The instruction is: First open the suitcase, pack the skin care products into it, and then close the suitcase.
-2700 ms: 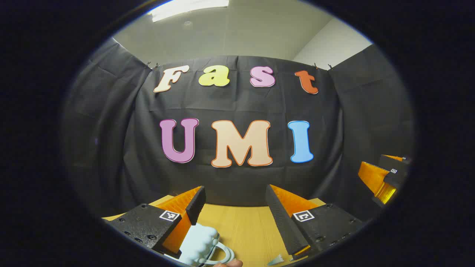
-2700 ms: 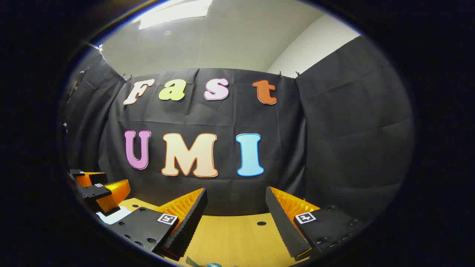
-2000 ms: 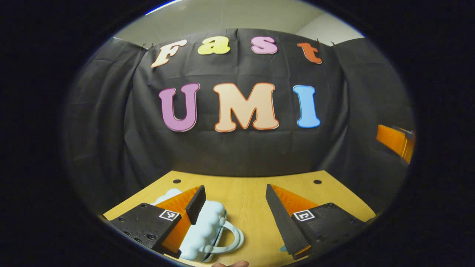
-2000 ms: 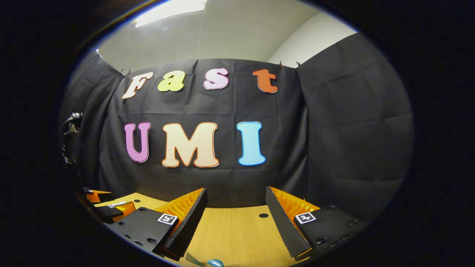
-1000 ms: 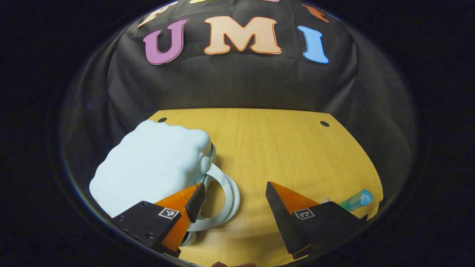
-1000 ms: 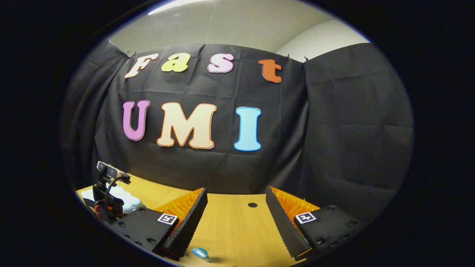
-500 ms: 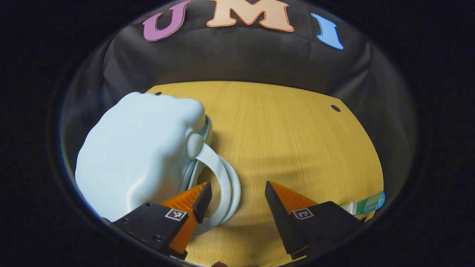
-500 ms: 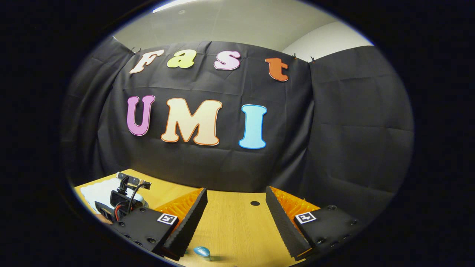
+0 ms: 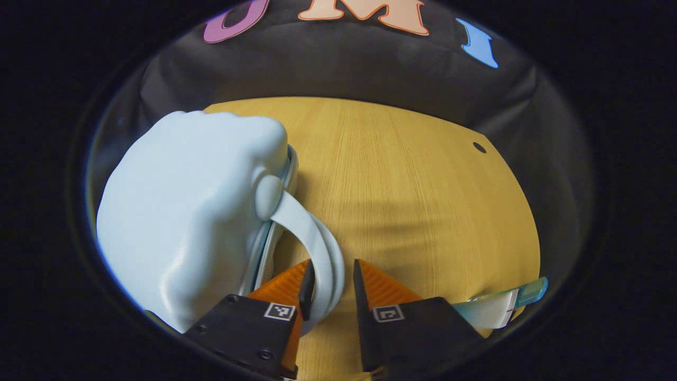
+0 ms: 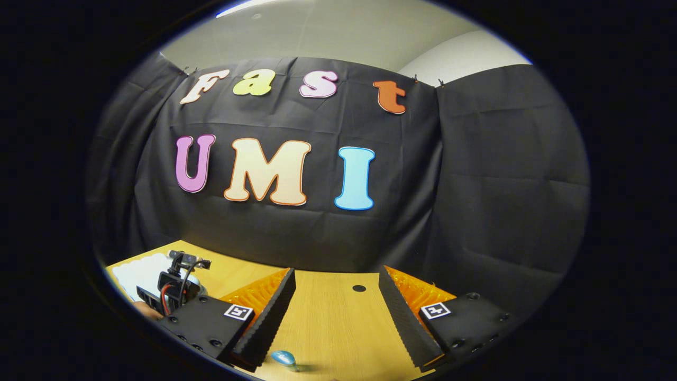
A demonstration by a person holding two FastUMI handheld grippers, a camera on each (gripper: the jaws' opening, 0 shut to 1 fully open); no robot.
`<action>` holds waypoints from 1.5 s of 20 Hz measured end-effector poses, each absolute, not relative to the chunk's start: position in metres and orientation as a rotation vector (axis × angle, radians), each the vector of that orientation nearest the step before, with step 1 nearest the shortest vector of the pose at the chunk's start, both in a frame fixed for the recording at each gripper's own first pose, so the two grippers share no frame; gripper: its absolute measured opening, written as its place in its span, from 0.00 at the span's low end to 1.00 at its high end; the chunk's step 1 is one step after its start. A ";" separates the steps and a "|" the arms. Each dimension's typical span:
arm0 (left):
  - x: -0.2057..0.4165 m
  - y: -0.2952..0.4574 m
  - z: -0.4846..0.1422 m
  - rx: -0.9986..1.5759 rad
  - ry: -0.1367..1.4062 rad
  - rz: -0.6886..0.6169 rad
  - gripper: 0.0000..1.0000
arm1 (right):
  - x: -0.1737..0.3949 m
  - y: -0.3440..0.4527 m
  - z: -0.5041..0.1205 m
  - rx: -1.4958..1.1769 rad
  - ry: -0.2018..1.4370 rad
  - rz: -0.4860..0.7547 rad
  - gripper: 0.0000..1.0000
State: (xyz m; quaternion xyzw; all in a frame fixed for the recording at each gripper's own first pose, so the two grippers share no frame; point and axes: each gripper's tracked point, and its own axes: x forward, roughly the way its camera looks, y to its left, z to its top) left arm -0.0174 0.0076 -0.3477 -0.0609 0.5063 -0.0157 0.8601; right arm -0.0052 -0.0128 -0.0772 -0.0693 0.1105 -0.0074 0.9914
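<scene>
A pale blue, puffy suitcase lies closed on the wooden table, at the left of the left gripper view. Its double loop handle curves toward me, and my left gripper has its fingers pressed against the loop from both sides. A white skin care tube with a teal cap lies at the table's right edge. In the right gripper view my right gripper hovers open over the table with nothing between its fingers. A small blue cap lies just below its left finger. The suitcase shows far left.
The booth's black cloth wall rises behind the table on all sides. Small round holes sit in the tabletop near the back. The body of the left gripper, with its cables, stands at the left of the right gripper view.
My left gripper tilted down from facing the wall, moved onto the suitcase handle and narrowed its fingers around the loop. The right gripper has barely moved and stays open.
</scene>
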 end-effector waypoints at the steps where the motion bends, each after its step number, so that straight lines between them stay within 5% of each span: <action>1: -0.016 0.008 -0.344 -0.135 1.058 -0.042 0.33 | -0.004 -0.013 -0.079 -0.137 0.223 -0.016 0.99; 6: -0.017 0.010 -0.339 -0.127 1.068 -0.083 0.09 | -0.004 -0.008 -0.080 -0.120 0.223 0.001 1.00; 10: -0.015 0.011 -0.332 -0.112 1.060 -0.069 0.04 | -0.004 -0.003 -0.078 -0.117 0.212 0.015 0.99; 30: 0.017 0.060 -0.191 -0.139 0.885 -0.123 0.02 | 0.001 0.008 -0.085 -0.025 0.201 0.012 0.99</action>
